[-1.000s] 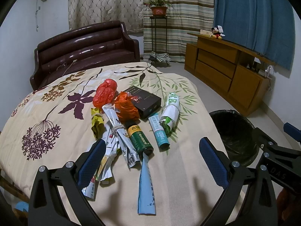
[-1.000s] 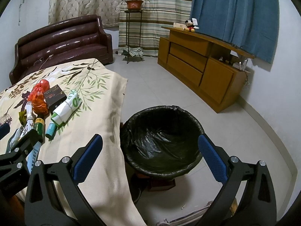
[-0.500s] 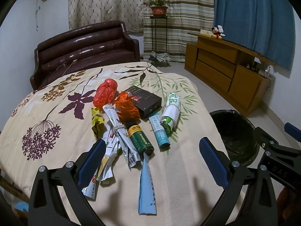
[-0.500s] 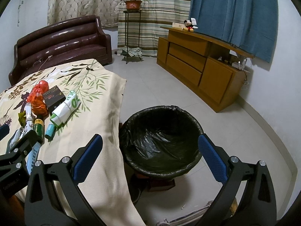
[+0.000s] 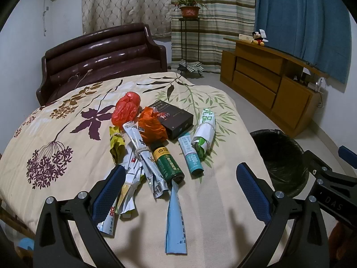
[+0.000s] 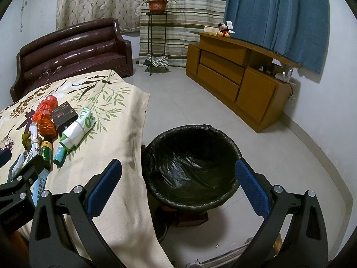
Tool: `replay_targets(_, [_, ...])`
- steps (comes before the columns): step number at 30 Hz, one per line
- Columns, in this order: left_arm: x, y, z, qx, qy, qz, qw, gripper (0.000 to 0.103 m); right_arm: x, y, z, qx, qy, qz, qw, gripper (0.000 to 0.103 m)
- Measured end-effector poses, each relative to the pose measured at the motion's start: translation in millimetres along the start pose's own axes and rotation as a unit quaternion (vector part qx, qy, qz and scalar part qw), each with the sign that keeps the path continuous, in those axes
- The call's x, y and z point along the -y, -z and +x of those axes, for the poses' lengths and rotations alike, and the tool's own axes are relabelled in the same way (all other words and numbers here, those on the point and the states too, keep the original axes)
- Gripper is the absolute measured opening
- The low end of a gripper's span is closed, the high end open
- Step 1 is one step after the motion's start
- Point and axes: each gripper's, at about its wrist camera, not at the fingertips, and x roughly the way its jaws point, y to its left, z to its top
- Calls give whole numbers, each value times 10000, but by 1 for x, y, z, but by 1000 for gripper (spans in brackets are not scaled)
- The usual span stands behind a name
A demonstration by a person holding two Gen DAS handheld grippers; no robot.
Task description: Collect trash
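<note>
Two tools, both spread wide, gripping nothing. My left tool point(image 5: 180, 192) hung over near edge of litter heap on floral-clothed desk point(image 5: 55, 138): green can point(image 5: 170, 166), blue paper strip point(image 5: 175, 221), tied foil sachets point(image 5: 142, 154), teal tube point(image 5: 191, 155), rolled white-green packet point(image 5: 204, 131), black box point(image 5: 175, 118), orange bag point(image 5: 151, 126), red bag point(image 5: 126, 109). My right tool point(image 6: 176, 189) hovered above black-lined bin point(image 6: 191, 167) on floor just beside desk.

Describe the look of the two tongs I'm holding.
Both tongs, left and right, match: black Y-shaped plastic frames with silver screws, and two fingers faced with textured blue pads. White lettering marks their sides. No cables or sleeves show.
</note>
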Motion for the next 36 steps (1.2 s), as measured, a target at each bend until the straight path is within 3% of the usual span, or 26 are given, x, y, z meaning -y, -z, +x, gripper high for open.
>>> replay_targets(36, [0,-1,1,-19,2,-8,10000,97,0,0,1,-6,-8,9,10000,99])
